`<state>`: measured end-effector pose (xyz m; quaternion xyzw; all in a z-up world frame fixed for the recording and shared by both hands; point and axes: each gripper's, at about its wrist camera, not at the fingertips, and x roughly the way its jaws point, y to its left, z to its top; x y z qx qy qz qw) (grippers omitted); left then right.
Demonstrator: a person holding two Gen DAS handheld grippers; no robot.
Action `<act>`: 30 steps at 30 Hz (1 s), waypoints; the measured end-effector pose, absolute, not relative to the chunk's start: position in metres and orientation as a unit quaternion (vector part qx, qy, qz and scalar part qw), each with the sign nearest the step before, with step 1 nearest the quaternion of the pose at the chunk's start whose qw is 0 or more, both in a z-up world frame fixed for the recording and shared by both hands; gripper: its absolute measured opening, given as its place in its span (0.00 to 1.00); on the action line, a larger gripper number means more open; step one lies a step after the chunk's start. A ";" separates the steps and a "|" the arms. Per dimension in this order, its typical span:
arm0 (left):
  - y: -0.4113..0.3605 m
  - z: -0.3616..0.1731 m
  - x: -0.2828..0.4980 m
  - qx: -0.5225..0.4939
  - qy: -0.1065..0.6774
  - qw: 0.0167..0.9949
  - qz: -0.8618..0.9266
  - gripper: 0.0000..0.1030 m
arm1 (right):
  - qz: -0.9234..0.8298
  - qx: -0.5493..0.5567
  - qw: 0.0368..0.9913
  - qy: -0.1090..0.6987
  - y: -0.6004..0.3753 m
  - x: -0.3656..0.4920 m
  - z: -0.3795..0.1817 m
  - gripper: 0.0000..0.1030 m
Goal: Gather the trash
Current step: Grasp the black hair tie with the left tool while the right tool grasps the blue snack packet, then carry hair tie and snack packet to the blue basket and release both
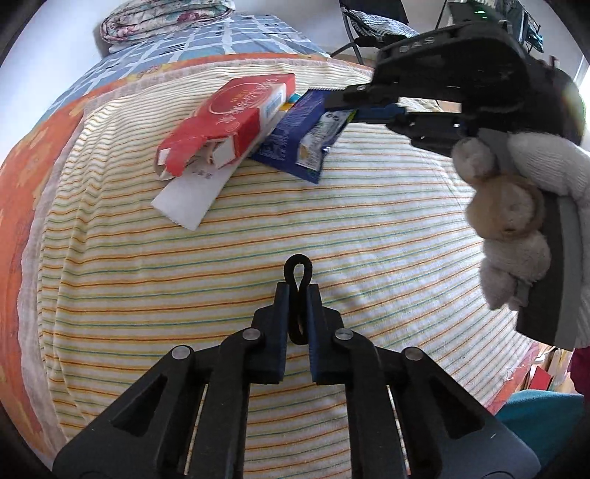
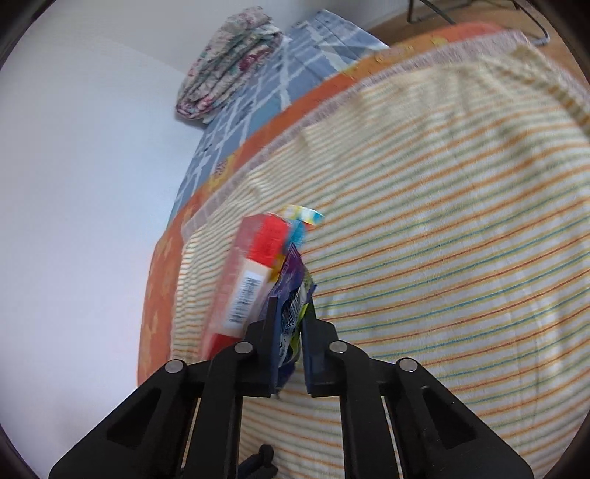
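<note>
A torn red carton lies on the striped blanket, over a white paper slip. A blue snack wrapper leans against the carton. My right gripper reaches in from the right and is shut on the wrapper's upper edge. In the right wrist view the wrapper sits between the shut fingers of that gripper, with the red carton just to its left. My left gripper hovers over the blanket in front, shut on a black loop like a hair tie.
A folded floral quilt lies on a blue checked sheet at the bed's far end. A white wall runs along the bed's left side. A chair and cluttered shelves stand beyond the bed at right.
</note>
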<state>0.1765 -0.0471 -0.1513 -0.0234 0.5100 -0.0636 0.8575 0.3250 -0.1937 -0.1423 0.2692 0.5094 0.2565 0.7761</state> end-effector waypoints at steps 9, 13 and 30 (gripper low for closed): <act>-0.044 -0.134 0.158 -0.023 0.496 0.866 -0.058 0.06 | 0.262 0.212 0.804 0.491 -0.200 0.298 -0.108 0.03; -0.044 -0.118 0.145 -0.027 0.483 0.874 -0.057 0.06 | 0.263 0.190 0.813 0.484 -0.201 0.285 -0.095 0.03; -0.031 -0.073 0.089 -0.040 0.448 0.892 -0.041 0.06 | 0.297 0.079 0.841 0.445 -0.216 0.192 -0.036 0.03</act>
